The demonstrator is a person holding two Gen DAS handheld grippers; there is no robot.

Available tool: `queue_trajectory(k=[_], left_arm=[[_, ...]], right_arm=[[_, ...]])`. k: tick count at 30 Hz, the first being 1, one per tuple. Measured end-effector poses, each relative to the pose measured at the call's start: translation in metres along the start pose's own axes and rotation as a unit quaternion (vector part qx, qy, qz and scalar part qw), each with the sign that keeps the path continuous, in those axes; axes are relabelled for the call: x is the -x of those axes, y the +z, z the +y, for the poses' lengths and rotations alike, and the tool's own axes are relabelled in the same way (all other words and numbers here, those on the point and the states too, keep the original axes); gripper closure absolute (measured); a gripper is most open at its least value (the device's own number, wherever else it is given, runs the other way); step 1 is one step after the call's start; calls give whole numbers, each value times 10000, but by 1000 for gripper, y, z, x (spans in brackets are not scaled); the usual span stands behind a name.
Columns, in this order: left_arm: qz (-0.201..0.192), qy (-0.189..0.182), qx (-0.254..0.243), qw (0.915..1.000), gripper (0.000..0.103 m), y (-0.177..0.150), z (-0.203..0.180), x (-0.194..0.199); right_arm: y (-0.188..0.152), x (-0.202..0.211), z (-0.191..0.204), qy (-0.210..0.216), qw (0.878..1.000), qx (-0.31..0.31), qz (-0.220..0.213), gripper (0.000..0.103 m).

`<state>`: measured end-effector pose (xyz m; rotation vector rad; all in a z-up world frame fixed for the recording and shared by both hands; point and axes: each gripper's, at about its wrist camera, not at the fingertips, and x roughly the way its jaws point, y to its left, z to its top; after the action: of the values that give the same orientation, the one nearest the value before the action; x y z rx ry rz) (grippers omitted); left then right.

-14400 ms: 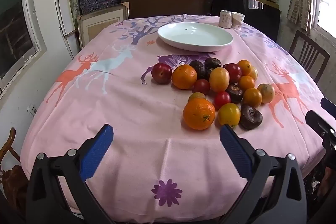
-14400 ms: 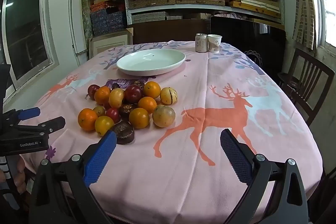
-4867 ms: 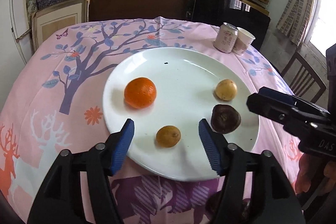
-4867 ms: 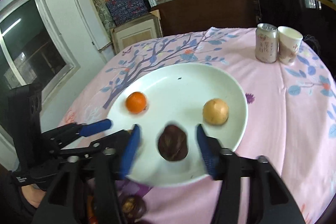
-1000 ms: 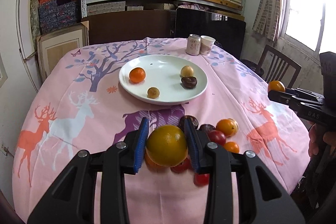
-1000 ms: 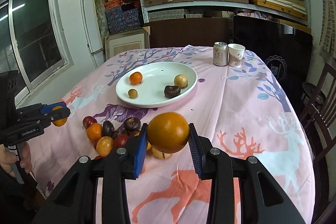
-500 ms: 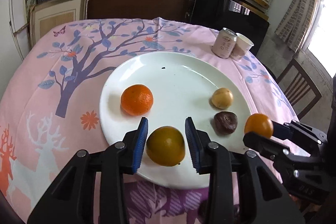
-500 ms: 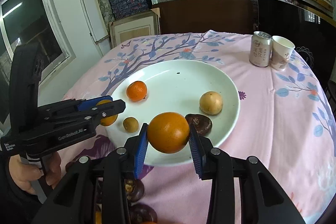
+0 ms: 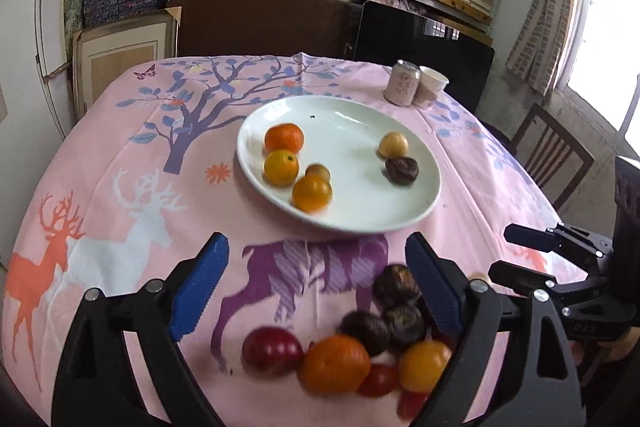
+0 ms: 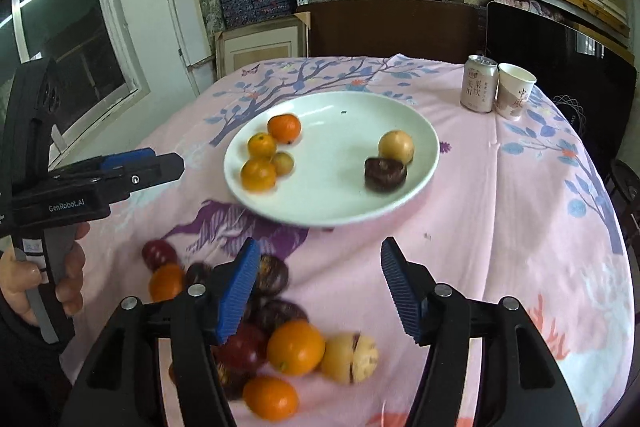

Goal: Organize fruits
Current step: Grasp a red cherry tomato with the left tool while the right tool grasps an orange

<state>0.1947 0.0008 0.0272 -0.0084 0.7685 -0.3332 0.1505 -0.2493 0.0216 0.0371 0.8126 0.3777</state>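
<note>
A: Where's the fruit?
B: Six pieces lie on the plate (image 9: 416,211); the rest (image 9: 352,351) are heaped on the desk (image 9: 120,195).
A: The grippers?
B: Left gripper (image 9: 316,287) and right gripper (image 10: 320,287) are both opening, nothing between them.

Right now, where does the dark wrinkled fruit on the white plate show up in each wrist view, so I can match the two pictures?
Left wrist view: the dark wrinkled fruit lies on the right side of the white plate, just below a pale yellow fruit.
Right wrist view: the dark wrinkled fruit lies on the plate's right side, again just below the pale yellow fruit.
Shared landmark: the drink can beside the paper cup, beyond the plate.
</note>
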Motion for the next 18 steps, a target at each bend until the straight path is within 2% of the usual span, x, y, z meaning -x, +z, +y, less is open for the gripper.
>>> queue_trajectory(k=[4,8,11,13,18], left_arm=[[100,-40,-131,9999,15,-40,-8,21],[109,-136,-22,9998,15,-67,-8,37],[152,-117,-8,9998,15,-78,-10,41],[200,-92,-72,9997,15,-84,-12,41],[354,41,-433,9984,15,-99,-26,38]], right_arm=[[-42,11,7,142,9997,-76,183,40],[-72,12,27,146,9992,144,338,40],[-76,1,31,49,9987,177,480,42],[-75,-7,32,50,9979,145,630,57],[-70,-18,26,114,9977,-78,663,59]])
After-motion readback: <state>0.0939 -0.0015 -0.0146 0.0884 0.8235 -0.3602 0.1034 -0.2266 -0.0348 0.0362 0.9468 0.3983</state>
